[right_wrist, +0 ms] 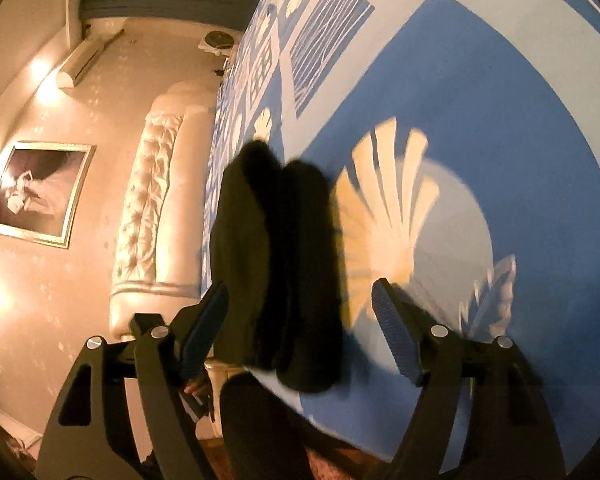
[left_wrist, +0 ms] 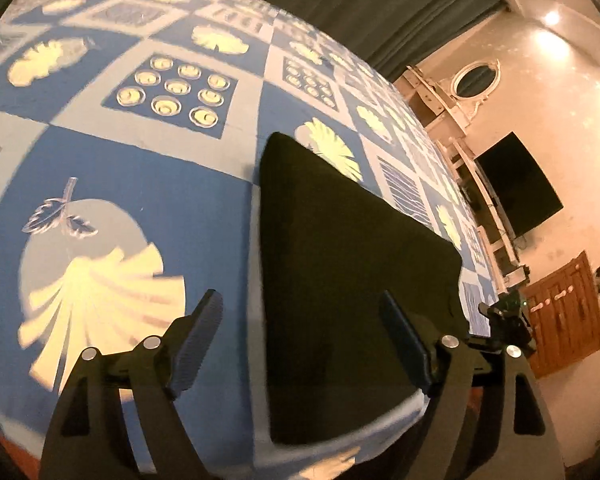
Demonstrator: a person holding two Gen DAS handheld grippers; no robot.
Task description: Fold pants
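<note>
- left gripper (left_wrist: 300, 344) is spread wide, both ribbed fingers (left_wrist: 198, 344) clear of everything, nothing pinched. It hangs over the near edge of the bed, tilted down at it.
- right gripper (right_wrist: 300, 332) is the same deal: jaws wide apart, nothing between the pads, not touching the fabric as far as I can tell (view's a bit blurry).
- the black pants (left_wrist: 340, 272) lie flat on the bedspread (left_wrist: 148, 184) right past the left gripper's tips, folded into a long dark slab that starts at the near bed edge and runs away across the bed.
- from the right wrist view the pants (right_wrist: 284, 264) show as a thick folded bundle with a crease down the middle, sitting near the bed edge, beside the big yellow shell print (right_wrist: 384, 216).
- bedspread is blue and white squares with shells and swirls.
- further back: a dark TV (left_wrist: 516, 188) on the wall, a wooden cabinet (left_wrist: 564, 312), dark curtains (left_wrist: 360, 4); on the other side a tufted cream headboard (right_wrist: 156, 216) and a framed picture (right_wrist: 40, 192).
</note>
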